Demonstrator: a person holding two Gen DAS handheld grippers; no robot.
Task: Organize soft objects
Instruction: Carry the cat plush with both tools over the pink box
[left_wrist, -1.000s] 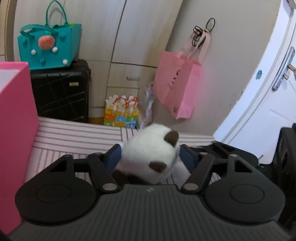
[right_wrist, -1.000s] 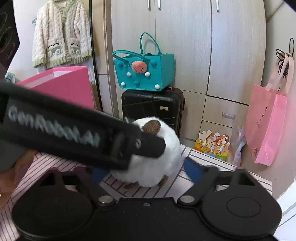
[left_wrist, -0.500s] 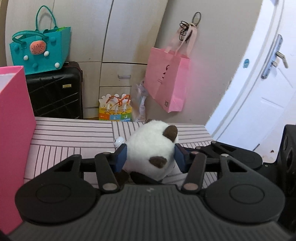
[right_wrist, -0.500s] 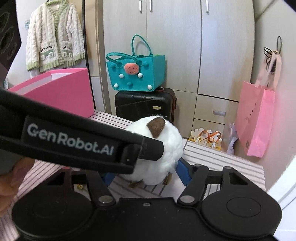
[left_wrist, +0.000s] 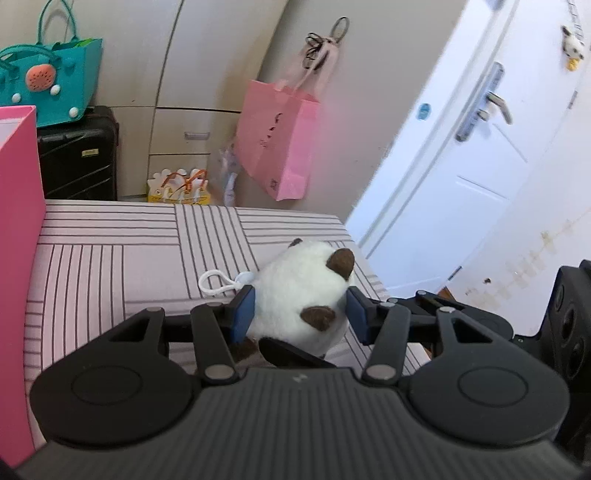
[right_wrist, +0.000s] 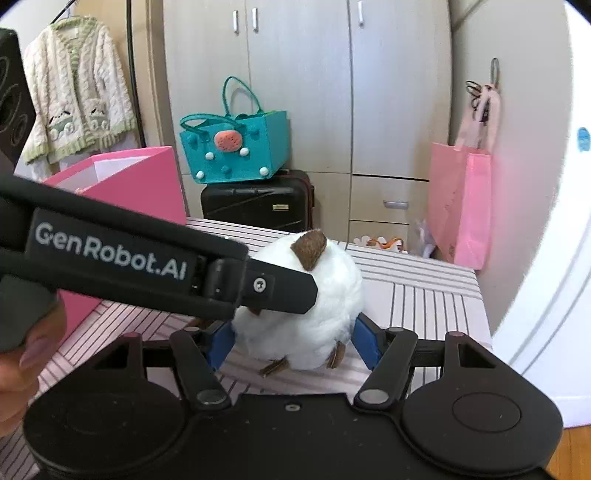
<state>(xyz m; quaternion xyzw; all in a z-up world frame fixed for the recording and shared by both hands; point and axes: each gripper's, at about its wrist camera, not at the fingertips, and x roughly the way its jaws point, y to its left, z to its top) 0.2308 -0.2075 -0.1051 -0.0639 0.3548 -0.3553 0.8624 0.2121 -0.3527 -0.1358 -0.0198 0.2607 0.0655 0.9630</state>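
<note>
A white plush toy (left_wrist: 299, 291) with brown ears and a white loop is held between the blue pads of my left gripper (left_wrist: 299, 314), which is shut on its sides. It sits just over the striped pink surface (left_wrist: 129, 266), near that surface's right edge. In the right wrist view the same plush toy (right_wrist: 314, 306) sits between the pads of my right gripper (right_wrist: 293, 343), which press on its lower sides. One left gripper finger (right_wrist: 277, 288) crosses in front of the toy's head. The toy's brown feet dangle below.
A tall pink box (left_wrist: 18, 258) stands on the left of the striped surface. Behind are a teal bag (right_wrist: 236, 151) on a black suitcase (right_wrist: 258, 203), wardrobe doors, and a hanging pink paper bag (left_wrist: 277, 144). A white door (left_wrist: 480, 166) is at the right. A hand (right_wrist: 22, 362) grips the left tool.
The left gripper's pads closed in onto the plush toy. Both grippers and the toy shifted right, away from the pink box. The right gripper's pads also drew in against the toy.
</note>
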